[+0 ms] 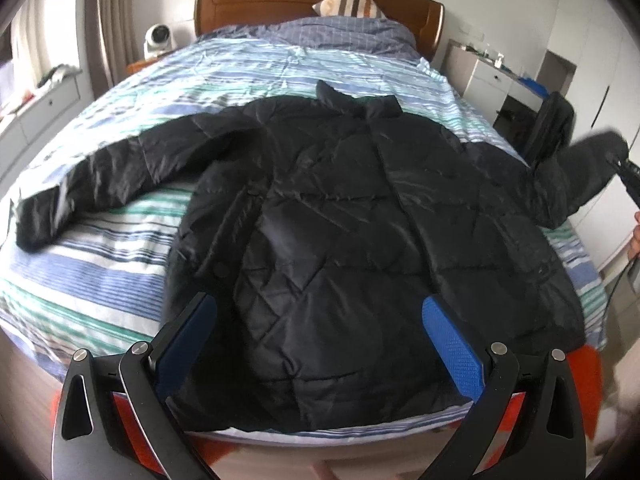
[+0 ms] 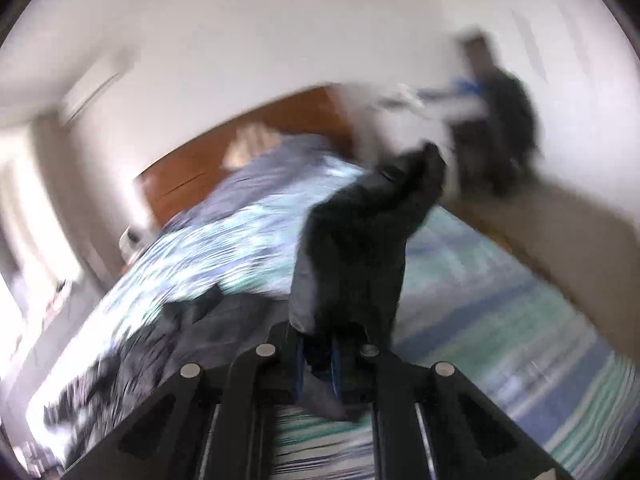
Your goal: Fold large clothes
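Observation:
A black quilted jacket (image 1: 340, 200) lies spread front up on the striped bed (image 1: 100, 272), collar toward the headboard. Its left sleeve (image 1: 100, 176) stretches out flat. My left gripper (image 1: 318, 302) hovers open over the hem, and its blue pads (image 1: 452, 348) touch nothing. At the far right, my right gripper (image 1: 632, 180) holds the end of the right sleeve (image 1: 580, 172) raised off the bed. The blurred right wrist view shows my right gripper (image 2: 318, 354) shut on that sleeve (image 2: 360, 240), whose dark fabric stands up past the fingertips.
A wooden headboard (image 1: 320, 0) and a striped pillow (image 1: 352, 2) are at the far end. A white fan (image 1: 158, 40) stands on the left nightstand. A white cabinet (image 1: 488, 76) and a dark bag (image 1: 552, 128) are to the right. A hand (image 1: 636, 236) shows at the right edge.

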Demonstrator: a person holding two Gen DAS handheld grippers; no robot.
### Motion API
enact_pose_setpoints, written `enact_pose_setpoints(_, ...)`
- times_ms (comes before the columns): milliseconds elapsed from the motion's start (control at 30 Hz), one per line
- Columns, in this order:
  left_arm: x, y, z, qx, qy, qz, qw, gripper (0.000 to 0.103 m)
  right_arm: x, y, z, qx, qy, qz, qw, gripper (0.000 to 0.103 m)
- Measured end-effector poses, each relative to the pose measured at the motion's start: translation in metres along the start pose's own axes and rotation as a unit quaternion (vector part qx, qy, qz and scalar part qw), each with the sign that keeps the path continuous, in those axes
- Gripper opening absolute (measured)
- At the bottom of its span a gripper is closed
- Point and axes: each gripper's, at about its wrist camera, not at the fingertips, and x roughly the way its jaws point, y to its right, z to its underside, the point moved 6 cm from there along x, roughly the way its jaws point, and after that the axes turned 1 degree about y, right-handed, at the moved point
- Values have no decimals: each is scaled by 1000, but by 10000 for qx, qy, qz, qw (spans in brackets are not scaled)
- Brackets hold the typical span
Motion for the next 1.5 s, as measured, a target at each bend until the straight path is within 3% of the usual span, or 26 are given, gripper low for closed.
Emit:
enact_pose_setpoints(167,-7,-3,2,11,48,-54,10000,102,10,-129,38,-1140,-180,-602,9915,10)
enact_pose_setpoints(367,-2,-8,-3,-32,-15,76,10000,102,30,-215,126,-1897,-801,-957,9739,11)
enact_pose_setpoints(500,13,-6,-10,49,-185,139,9997,102,32,-235,192,-2029,-1648,-1404,9550,21)
enact_pose_setpoints(600,25,4,-21,212,-315,218,9990,102,30,-225,212,-1927,-2006,-1432,9498,26)
enact_pose_setpoints(667,34,18,-29,251,-399,556,9973,102,20,-220,215,-1798,-2011,-1513,9510,44)
enact_pose_setpoints(700,37,23,-32,227,-433,726,9962,102,8,-214,215,-1681,-2018,-1582,9518,65)
enact_pose_setpoints(733,44,31,-37,173,-488,953,9941,102,-2,-208,214,-1617,-1993,-1606,9531,77)
enact_pose_setpoints(900,85,70,-41,-55,-1090,1860,9765,102,-38,-188,217,-1535,-1960,-1468,9573,77)
enact_pose_setpoints(1000,114,92,-32,-14,-1429,1900,9713,100,-54,-183,217,-1356,-1922,-1538,9597,77)
enact_pose_setpoints(1033,123,96,-29,-32,-1481,1787,9727,97,-55,-183,218,-1326,-1912,-1556,9600,77)
enact_pose_setpoints(1067,129,99,-27,-38,-1472,1661,9750,76,-60,-181,218,-1299,-1899,-1569,9604,77)
enact_pose_setpoints(1100,131,102,-26,-12,-1474,1605,9760,48,-59,-183,219,-1304,-1894,-1560,9606,77)
enact_pose_setpoints(1133,132,106,-26,4,-1462,1568,9767,30,-62,-180,219,-1324,-1884,-1525,9611,77)
enact_pose_setpoints(1200,125,107,-28,-62,-1393,1372,9807,11,-66,-178,217,-1371,-1861,-1428,9624,77)
enact_pose_setpoints(1333,86,122,-52,574,-1059,1284,9844,10,-72,-160,192,-1274,-1679,-1341,9683,77)
enact_pose_setpoints(1433,68,117,-95,937,-740,1251,9849,10,-66,-140,164,-1185,-1571,-1344,9712,77)
enact_pose_setpoints(1500,75,100,-129,955,-543,1003,9889,10,-54,-129,144,-1136,-1517,-1266,9737,77)
